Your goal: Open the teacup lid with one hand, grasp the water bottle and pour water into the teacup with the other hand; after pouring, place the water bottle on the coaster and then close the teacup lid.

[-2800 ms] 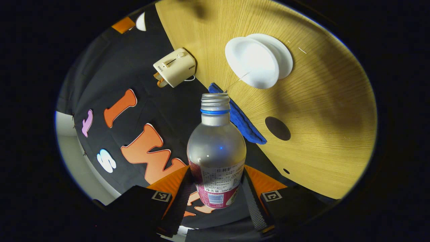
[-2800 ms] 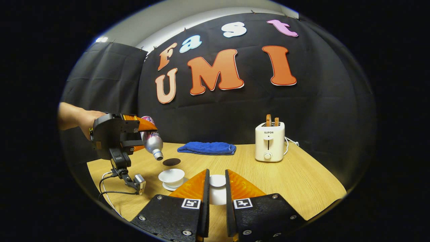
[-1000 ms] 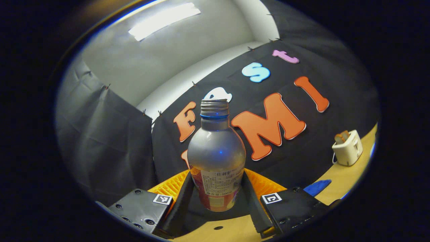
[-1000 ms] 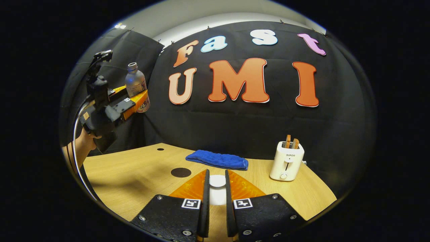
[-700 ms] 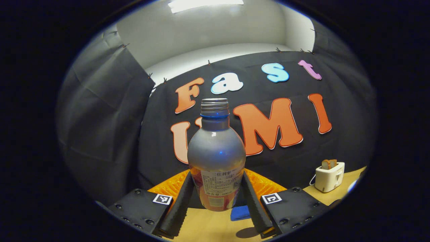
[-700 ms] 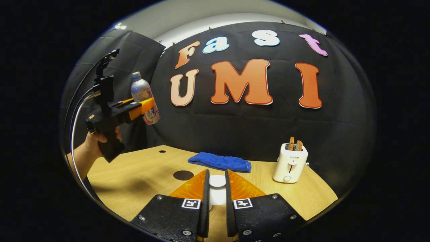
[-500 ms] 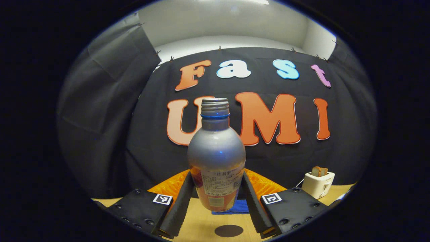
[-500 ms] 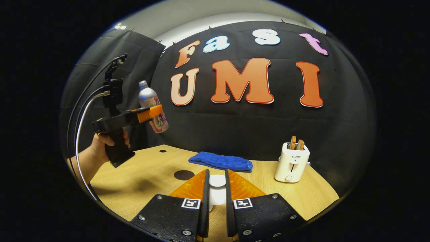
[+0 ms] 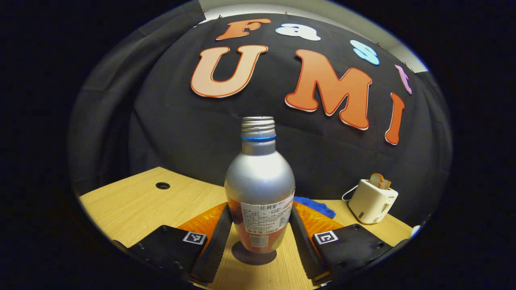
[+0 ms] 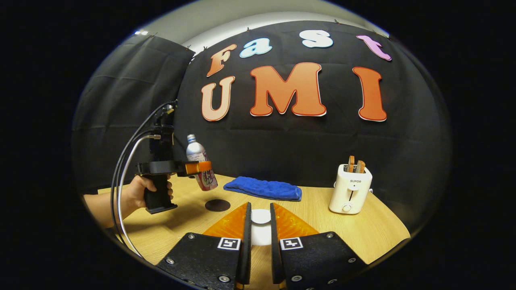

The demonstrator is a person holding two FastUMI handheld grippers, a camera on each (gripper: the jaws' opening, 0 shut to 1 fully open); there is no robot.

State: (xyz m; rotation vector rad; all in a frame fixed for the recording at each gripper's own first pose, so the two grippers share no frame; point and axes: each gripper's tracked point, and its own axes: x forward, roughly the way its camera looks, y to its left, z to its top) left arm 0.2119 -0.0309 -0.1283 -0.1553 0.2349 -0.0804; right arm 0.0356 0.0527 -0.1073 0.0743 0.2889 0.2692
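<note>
The left gripper (image 9: 260,237) has both fingers pressed on the lower, labelled part of the water bottle (image 9: 259,189); the bottle is upright, silver-bodied, its threaded neck uncapped with a blue ring below; under its base a dark round patch lies on the wooden table (image 9: 133,201); behind it a blue cloth (image 9: 316,205) peeks out; a cream toaster (image 9: 373,200) holding bread stands at the right, near the black wall.

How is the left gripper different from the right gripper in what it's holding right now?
The left gripper holds the tall silvery water bottle by its lower body; the right gripper holds a small white lid. The left fingers stand wide apart, the right nearly closed. Both are held above the wooden table.
</note>
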